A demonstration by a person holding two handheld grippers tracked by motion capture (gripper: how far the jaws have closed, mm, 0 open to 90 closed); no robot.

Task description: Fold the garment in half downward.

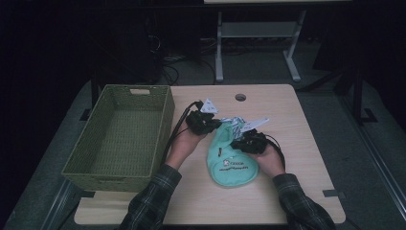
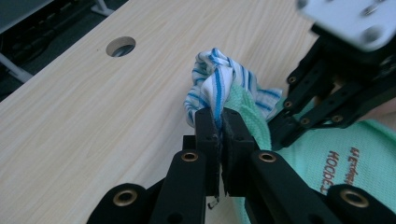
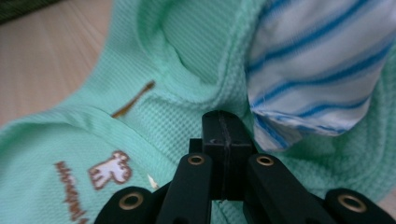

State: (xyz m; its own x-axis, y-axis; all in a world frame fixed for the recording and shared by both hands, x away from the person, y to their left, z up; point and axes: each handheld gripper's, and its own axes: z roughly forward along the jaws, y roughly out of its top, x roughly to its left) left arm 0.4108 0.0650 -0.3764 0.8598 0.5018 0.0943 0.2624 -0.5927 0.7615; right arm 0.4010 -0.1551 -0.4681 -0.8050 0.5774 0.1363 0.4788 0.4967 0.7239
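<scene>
Claw, left (image 1: 216,123): centre of the high view, just right of the basket; jaws closed tight on a pinch of blue-striped white cloth (image 2: 219,79), as the left gripper view shows, with the fabric bunching up above the tips. A hand in a plaid sleeve carries it from the lower edge.

Basket (image 1: 165,115): woven, olive green, left part of the high view, standing on the table's left end. Nothing lies inside it.

Table (image 1: 297,143): light wood grain, with a round cable hole (image 1: 240,97) near its upper edge.

Green garment (image 1: 232,165): mint knit with brown lettering and a small animal print, lying flat on the table at centre, between the two hands and below both claws. Its upper end meets the striped cloth; whether the two are one piece or two pieces cannot be told.

Claw, right (image 1: 238,141): just right of centre in the high view, over the green garment's upper part. In the right gripper view its jaws stand fully together, tips against the green knit (image 3: 187,93) beside the striped cloth; whether a fold is caught between them cannot be told.

Progress, by judgement: early. The garment is on the table and is being gathered at its upper end; one pinch looks secure, the second uncertain. Lifting it and carrying it left to the basket appears to remain.
</scene>
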